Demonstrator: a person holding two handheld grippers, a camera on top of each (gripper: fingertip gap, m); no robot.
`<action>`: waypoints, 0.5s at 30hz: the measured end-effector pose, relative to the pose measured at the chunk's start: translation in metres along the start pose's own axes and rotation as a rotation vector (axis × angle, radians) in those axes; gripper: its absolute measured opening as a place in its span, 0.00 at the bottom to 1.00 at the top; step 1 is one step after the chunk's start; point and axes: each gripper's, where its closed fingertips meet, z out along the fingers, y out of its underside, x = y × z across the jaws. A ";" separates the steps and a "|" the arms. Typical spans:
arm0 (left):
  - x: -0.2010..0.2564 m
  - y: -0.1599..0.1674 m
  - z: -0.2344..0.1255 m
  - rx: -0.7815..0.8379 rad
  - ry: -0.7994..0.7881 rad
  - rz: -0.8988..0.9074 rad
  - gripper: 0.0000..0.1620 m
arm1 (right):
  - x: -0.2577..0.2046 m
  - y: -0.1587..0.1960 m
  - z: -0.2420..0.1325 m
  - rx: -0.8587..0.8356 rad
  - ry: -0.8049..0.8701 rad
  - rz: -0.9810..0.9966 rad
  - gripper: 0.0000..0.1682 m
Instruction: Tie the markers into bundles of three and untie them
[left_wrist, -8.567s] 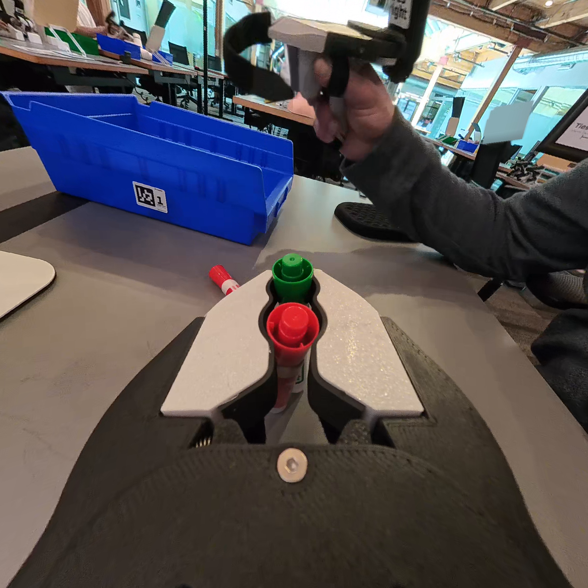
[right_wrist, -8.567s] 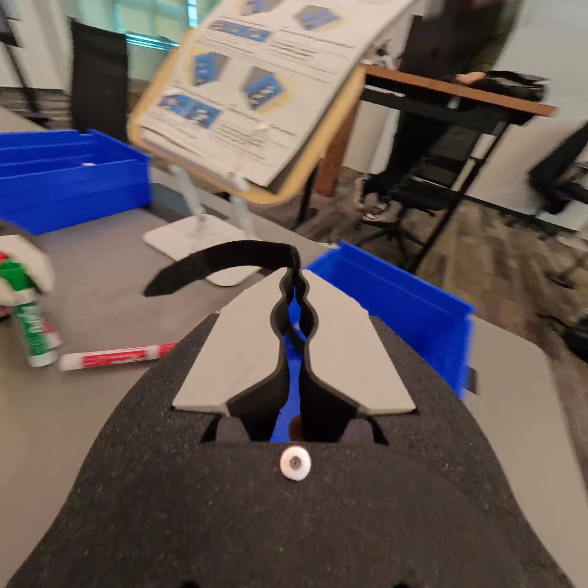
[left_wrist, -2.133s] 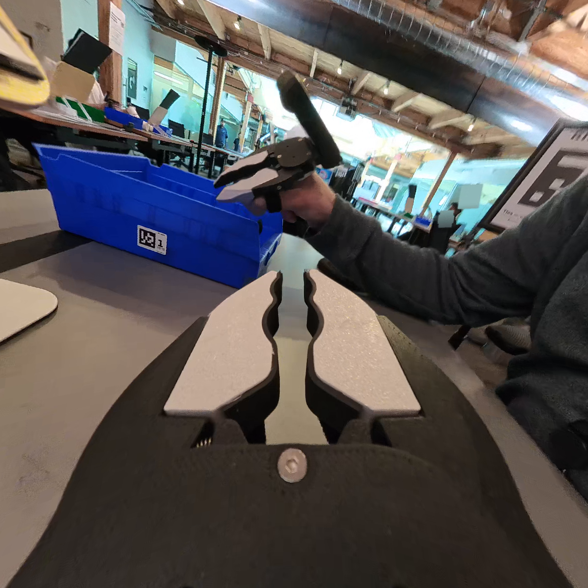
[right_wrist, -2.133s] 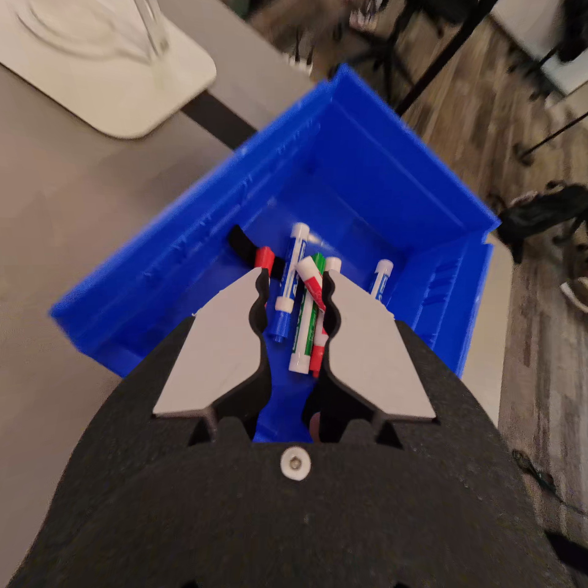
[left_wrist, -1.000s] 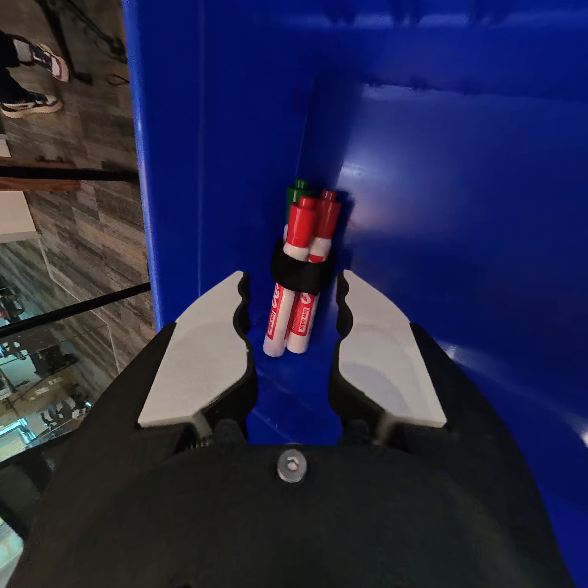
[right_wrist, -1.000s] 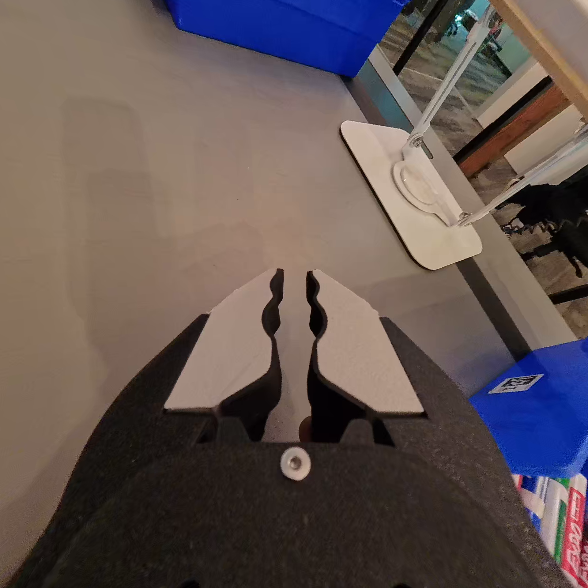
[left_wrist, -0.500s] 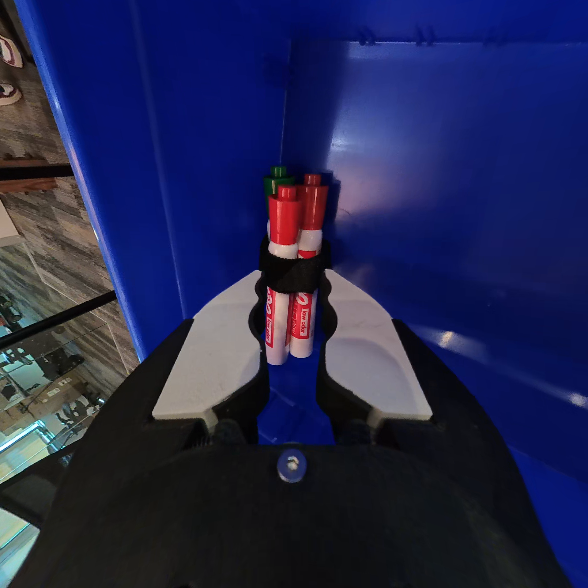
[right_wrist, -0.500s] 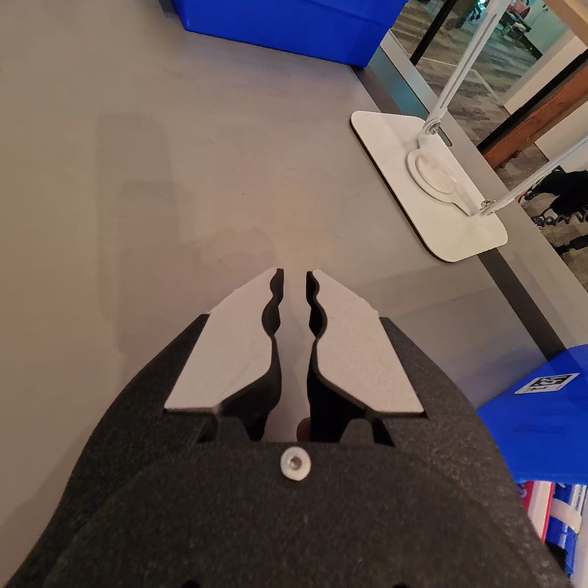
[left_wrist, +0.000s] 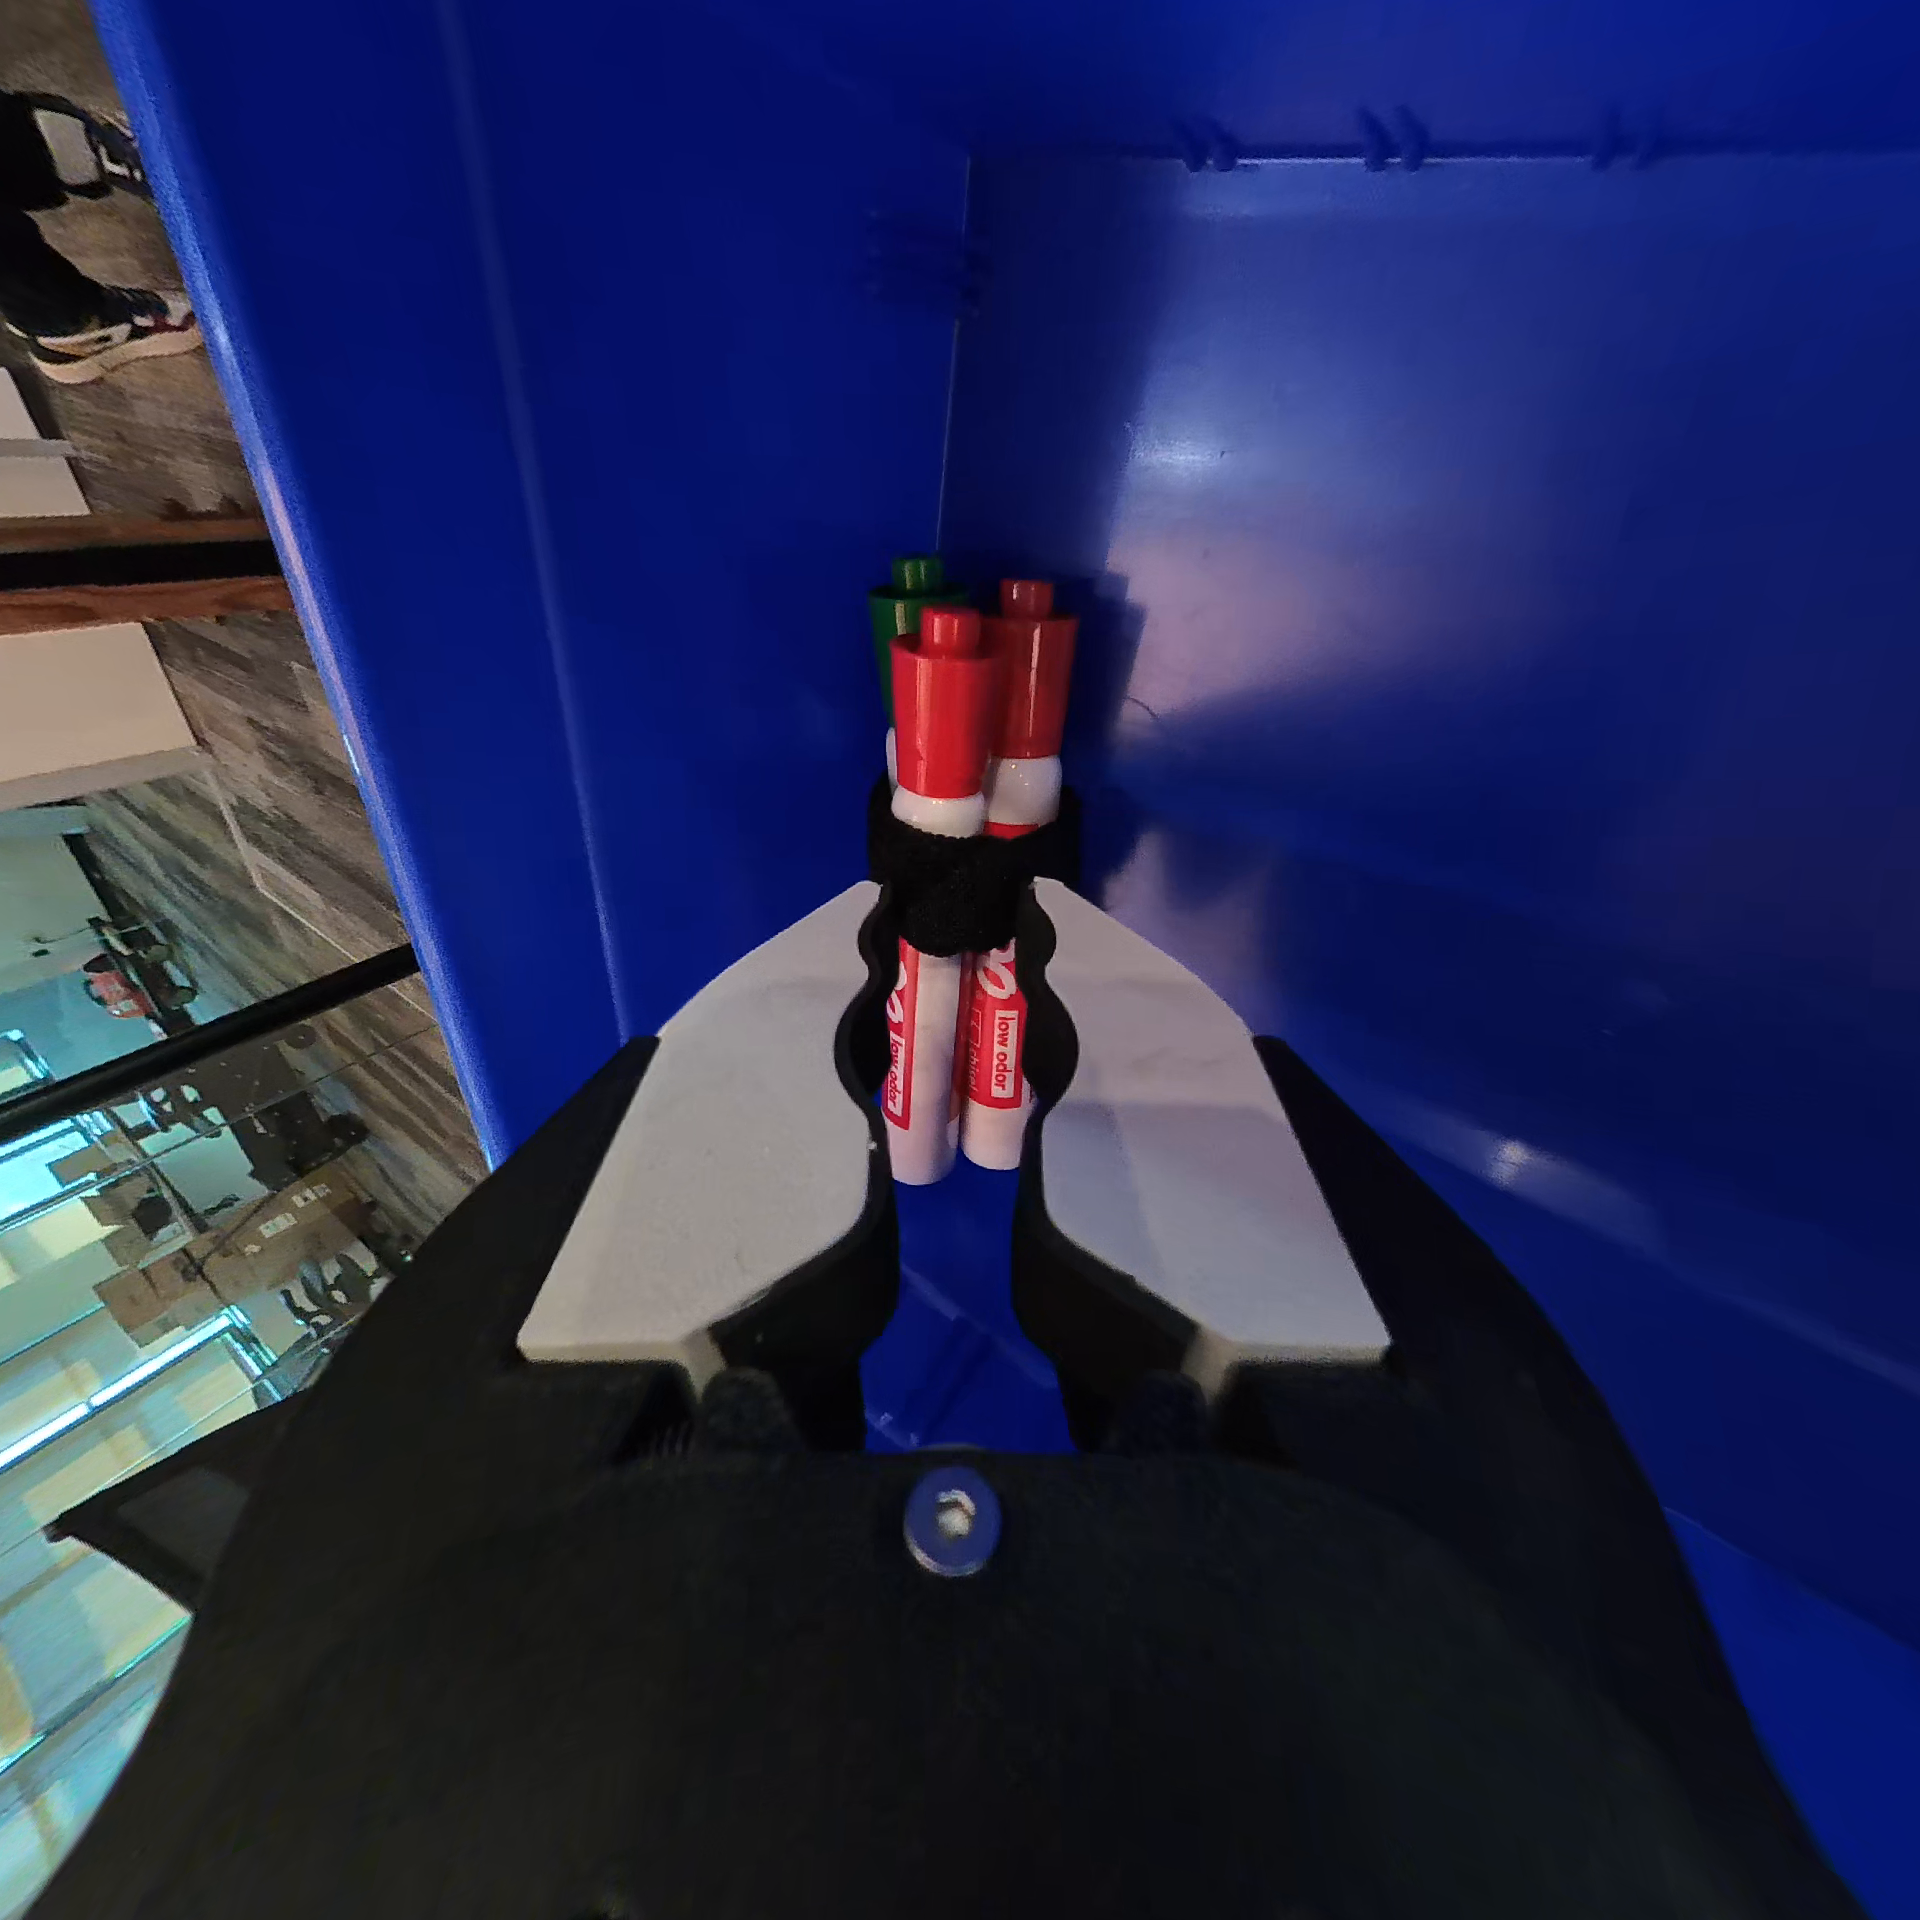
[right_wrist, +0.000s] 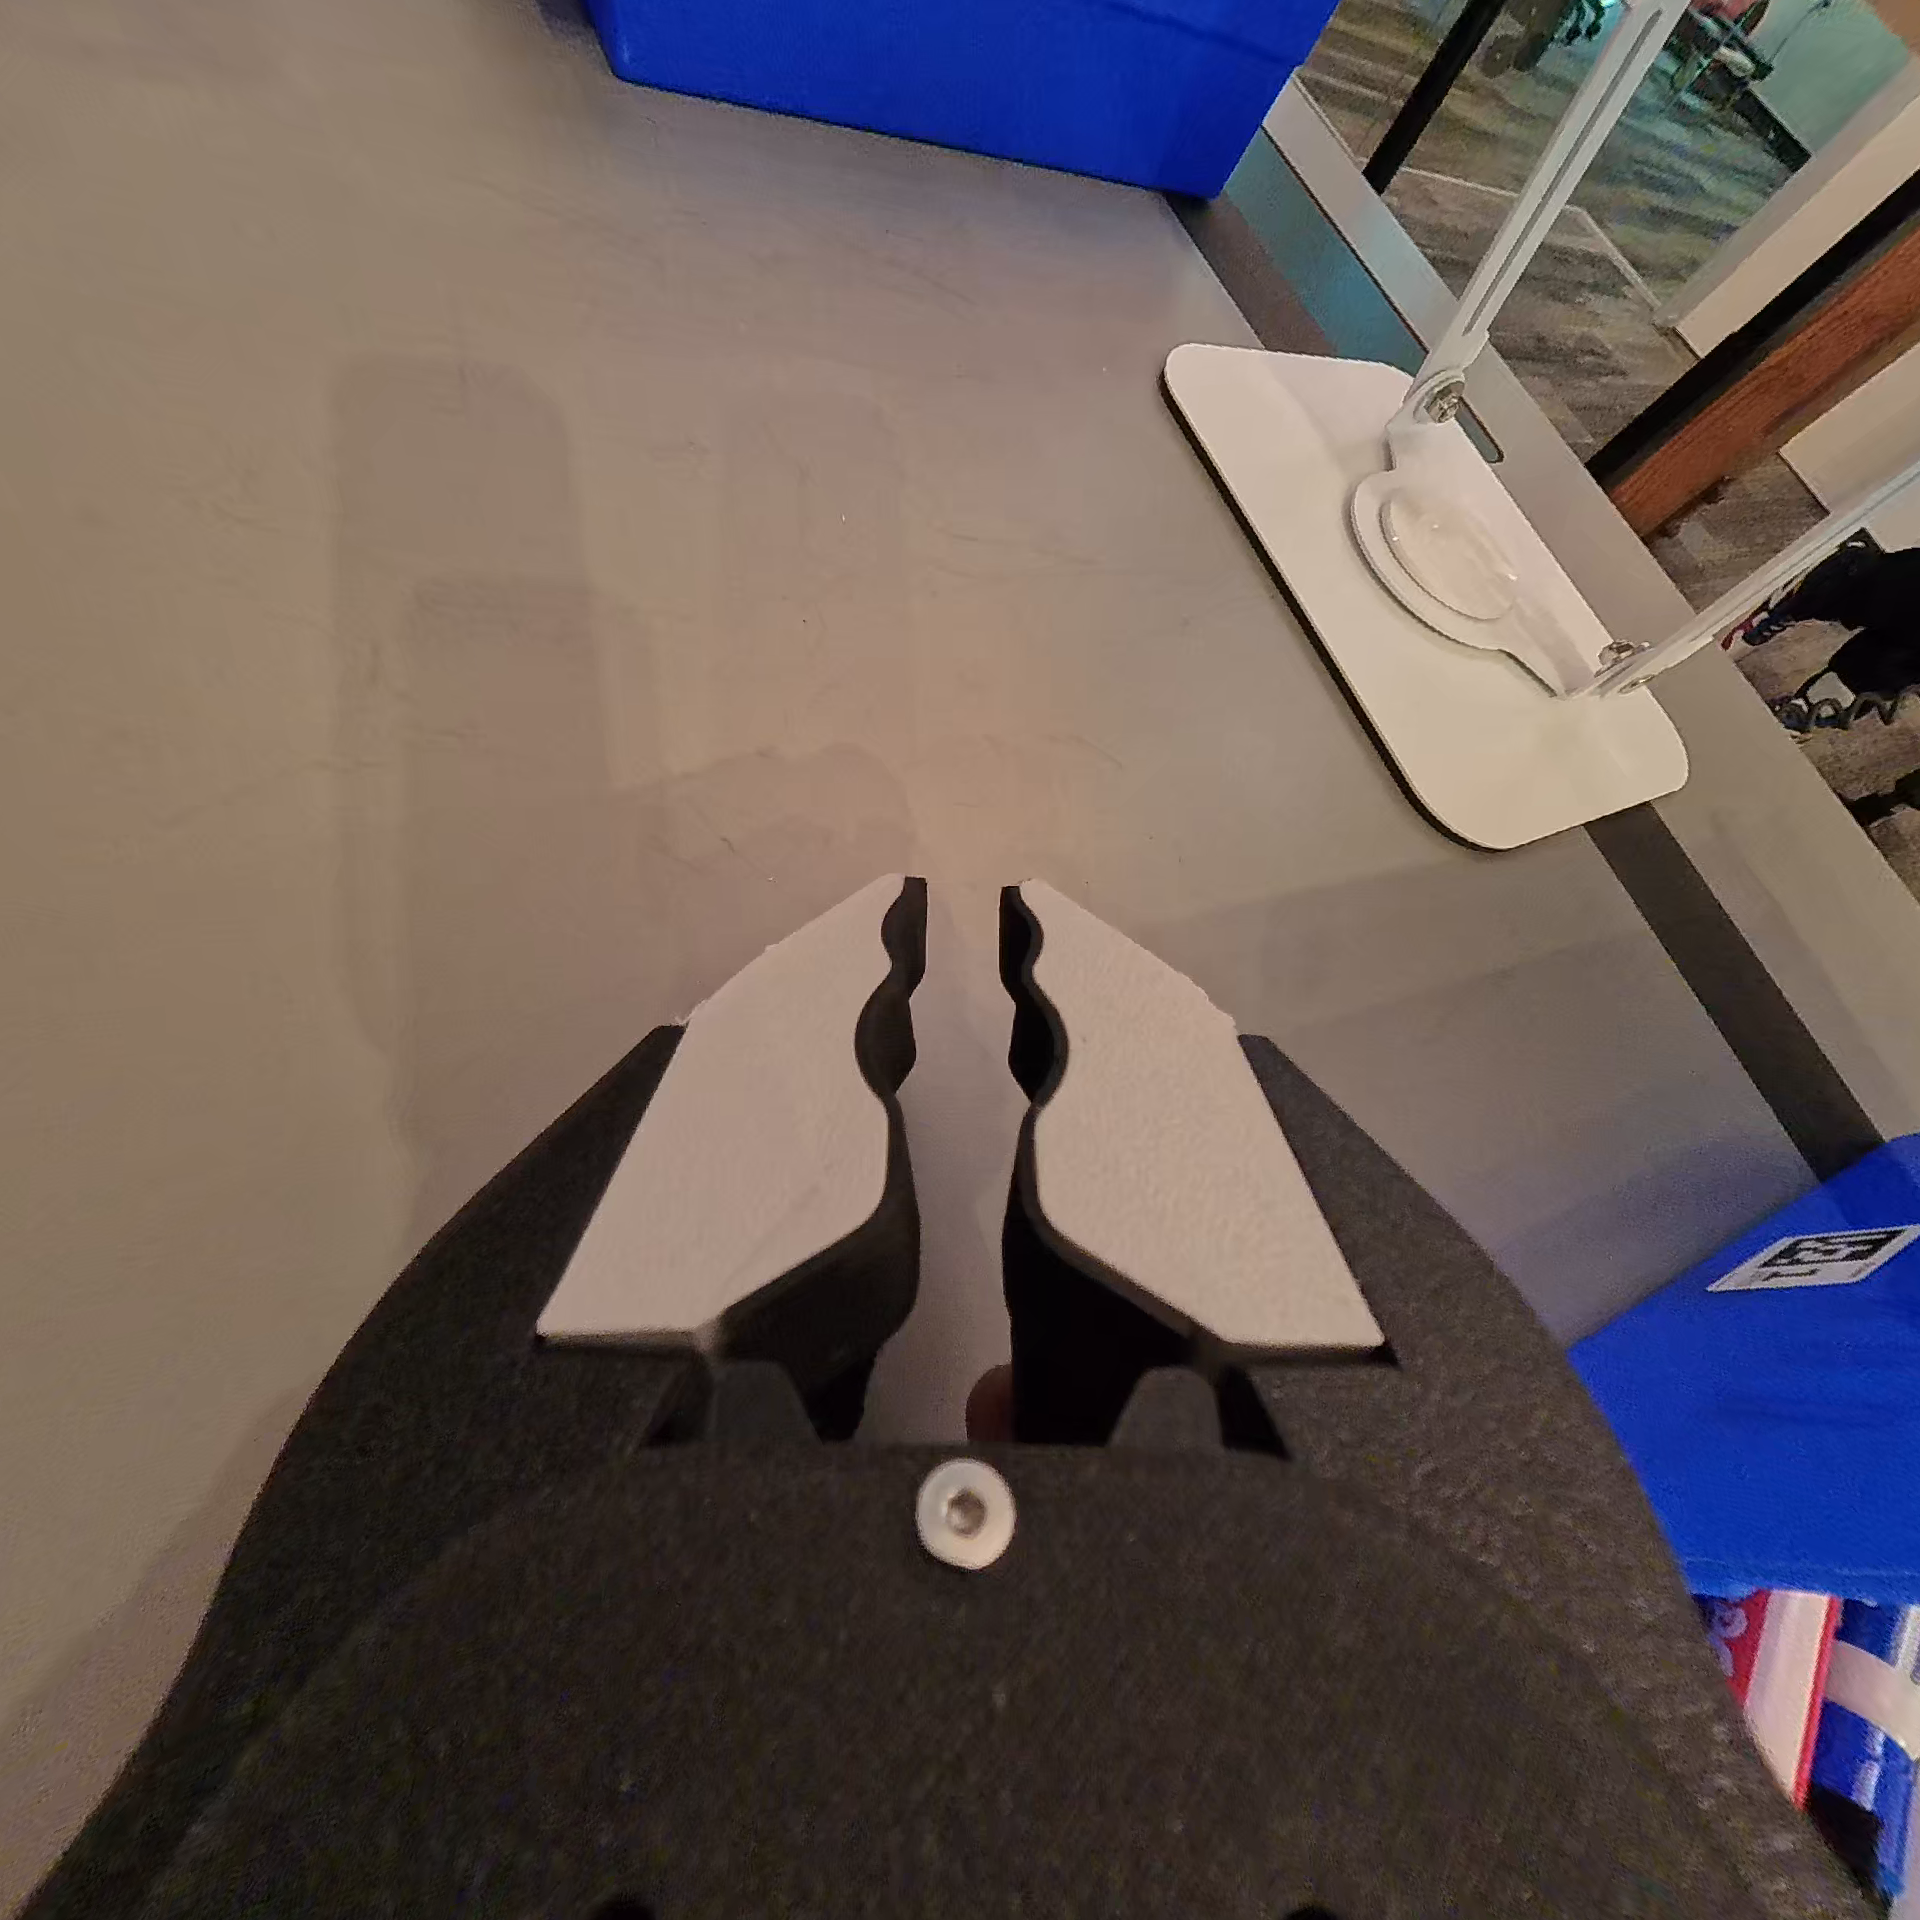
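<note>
In the left wrist view a bundle of three markers (left_wrist: 956, 748), two with red caps and one with a green cap, is bound by a black strap (left_wrist: 951, 873). My left gripper (left_wrist: 951, 914) is shut on the bundle just below the strap, inside the corner of a blue bin (left_wrist: 1455, 623). In the right wrist view my right gripper (right_wrist: 963, 894) hovers over the grey table (right_wrist: 623, 520), its jaws nearly together with a narrow gap and nothing between them.
A white lamp base (right_wrist: 1423, 582) with a thin arm stands at the table's right edge. A blue bin (right_wrist: 935, 52) sits at the far edge. Another blue box (right_wrist: 1766, 1382) with a white tag is at the lower right, with marker packs (right_wrist: 1787, 1683) below it. The grippers' ends are close to 50 centimeters from one another.
My left gripper moved forward around the bundle and closed on it. The right gripper drifted slightly over the table, jaws unchanged.
</note>
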 end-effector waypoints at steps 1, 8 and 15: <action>0.000 0.000 0.000 0.002 -0.006 -0.002 0.13 | 0.000 0.000 0.000 0.003 -0.001 0.003 0.08; 0.001 -0.001 -0.006 0.013 -0.051 -0.022 0.08 | 0.000 0.001 0.000 -0.001 -0.008 0.014 0.08; 0.002 -0.004 -0.008 0.005 -0.085 -0.031 0.06 | 0.000 0.000 0.000 0.001 -0.007 0.013 0.08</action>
